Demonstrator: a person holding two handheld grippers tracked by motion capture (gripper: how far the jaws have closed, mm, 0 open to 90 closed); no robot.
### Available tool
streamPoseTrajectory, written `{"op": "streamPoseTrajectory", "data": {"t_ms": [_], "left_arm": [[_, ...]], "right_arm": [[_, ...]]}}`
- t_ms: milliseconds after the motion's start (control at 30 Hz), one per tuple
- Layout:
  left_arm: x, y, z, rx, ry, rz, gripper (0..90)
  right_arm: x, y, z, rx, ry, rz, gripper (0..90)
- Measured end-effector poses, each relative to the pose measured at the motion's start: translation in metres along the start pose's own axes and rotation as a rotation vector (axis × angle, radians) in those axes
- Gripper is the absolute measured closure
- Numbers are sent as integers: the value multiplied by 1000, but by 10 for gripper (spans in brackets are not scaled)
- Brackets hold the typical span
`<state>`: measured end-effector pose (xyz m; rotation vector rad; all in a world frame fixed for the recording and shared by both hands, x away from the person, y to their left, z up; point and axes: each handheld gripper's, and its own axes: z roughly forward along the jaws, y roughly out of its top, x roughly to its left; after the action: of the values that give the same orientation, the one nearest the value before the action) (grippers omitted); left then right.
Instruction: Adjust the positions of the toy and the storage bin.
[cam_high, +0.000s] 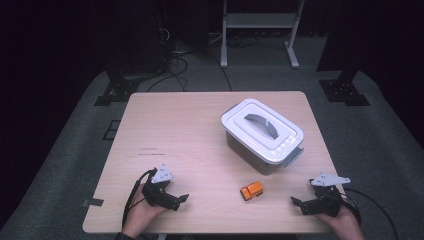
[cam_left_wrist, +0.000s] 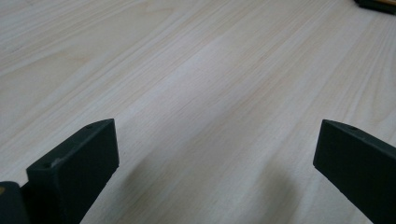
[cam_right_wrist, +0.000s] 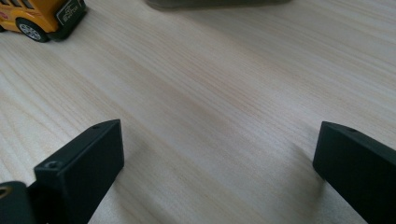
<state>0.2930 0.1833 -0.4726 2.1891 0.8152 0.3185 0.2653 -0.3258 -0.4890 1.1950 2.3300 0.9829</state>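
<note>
A: From the high view, where's the toy truck (cam_high: 251, 190)?

B: On the bench (cam_high: 200, 130), near its front edge, between the two hands and closer to the right gripper (cam_high: 305, 205). The left gripper (cam_high: 176, 200) sits well apart from it. Neither touches it.

A: And the jaws?

B: Spread wide on both, nothing between them but bare wood. The right gripper view catches the truck's yellow-orange rear and a wheel at top left (cam_right_wrist: 39, 16).

A: Anything the high view adds?

B: The grey storage box (cam_high: 262, 132), white lid on and handle on top, standing behind the truck. The bench is pale wood grain; around it grey carpet (cam_high: 65, 150), dark surroundings, cables (cam_high: 175, 65) and a white frame (cam_high: 260, 30) at the back.
</note>
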Motion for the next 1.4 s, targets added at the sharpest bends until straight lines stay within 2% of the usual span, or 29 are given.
{"op": "streamPoseTrajectory", "data": {"t_ms": [367, 600, 800, 967, 1167, 1333, 1400], "left_arm": [[-13, 15, 3, -28, -45, 11, 0], [-26, 31, 6, -66, -100, 21, 0], [-33, 39, 9, -76, -114, 38, 0], [-40, 49, 15, -90, -132, 49, 0], [-50, 61, 27, -102, -174, 55, 0], [-58, 70, 35, -103, -188, 71, 0], [-61, 74, 39, -110, -195, 67, 0]], "right_arm": [[0, 0, 0, 0, 0, 0, 9], [0, 0, 0, 0, 0, 1, 9], [0, 0, 0, 0, -2, 1, 9], [0, 0, 0, 0, -3, 2, 9], [0, 0, 0, 0, -3, 2, 9], [0, 0, 0, 0, -3, 3, 9], [0, 0, 0, 0, -3, 3, 9]]}}
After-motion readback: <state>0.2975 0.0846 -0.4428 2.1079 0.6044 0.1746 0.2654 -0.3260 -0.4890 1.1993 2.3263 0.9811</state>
